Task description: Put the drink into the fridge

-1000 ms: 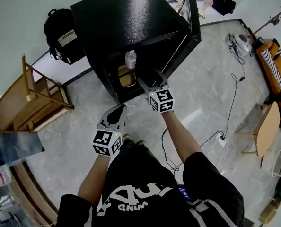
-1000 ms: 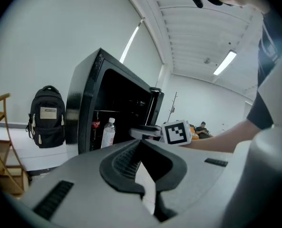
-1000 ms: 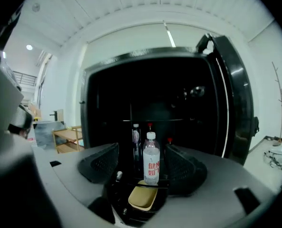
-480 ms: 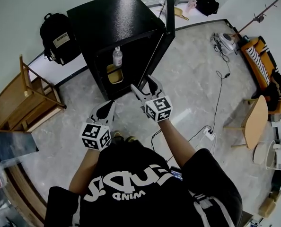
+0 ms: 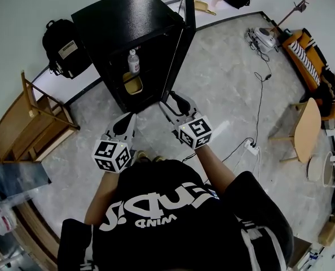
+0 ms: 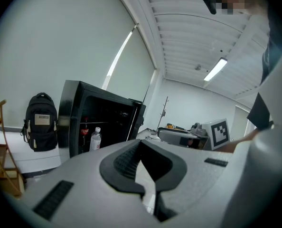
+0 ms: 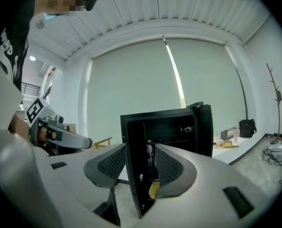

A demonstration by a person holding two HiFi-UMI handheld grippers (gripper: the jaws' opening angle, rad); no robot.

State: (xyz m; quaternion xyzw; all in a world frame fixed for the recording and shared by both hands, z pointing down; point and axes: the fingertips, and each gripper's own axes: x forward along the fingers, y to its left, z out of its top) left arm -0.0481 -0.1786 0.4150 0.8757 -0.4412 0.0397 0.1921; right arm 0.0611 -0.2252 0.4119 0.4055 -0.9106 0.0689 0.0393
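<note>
The black fridge (image 5: 128, 21) stands open, its door (image 5: 185, 27) swung out to the right. A clear drink bottle (image 5: 133, 62) stands upright on its shelf. The left gripper view shows that bottle (image 6: 95, 139) beside a red cola bottle (image 6: 85, 136). Both grippers hang in front of the fridge, well short of it. My right gripper (image 5: 176, 99) is open with nothing between its jaws, which have just been closing; the fridge (image 7: 179, 122) shows through their gap (image 7: 140, 160). My left gripper (image 5: 128, 120) is shut on nothing, its tips touching (image 6: 140, 144).
A yellow container (image 5: 132, 83) sits low in the fridge. A black backpack (image 5: 60, 44) leans on the wall to the left, near a wooden rack (image 5: 32, 117). A power strip with cable (image 5: 251, 147), a round wooden table (image 5: 305, 131) and an orange sofa (image 5: 308, 49) lie right.
Both grippers have drawn back from the fridge opening and risen. The right jaws now stand narrower. The bottle stays on the shelf.
</note>
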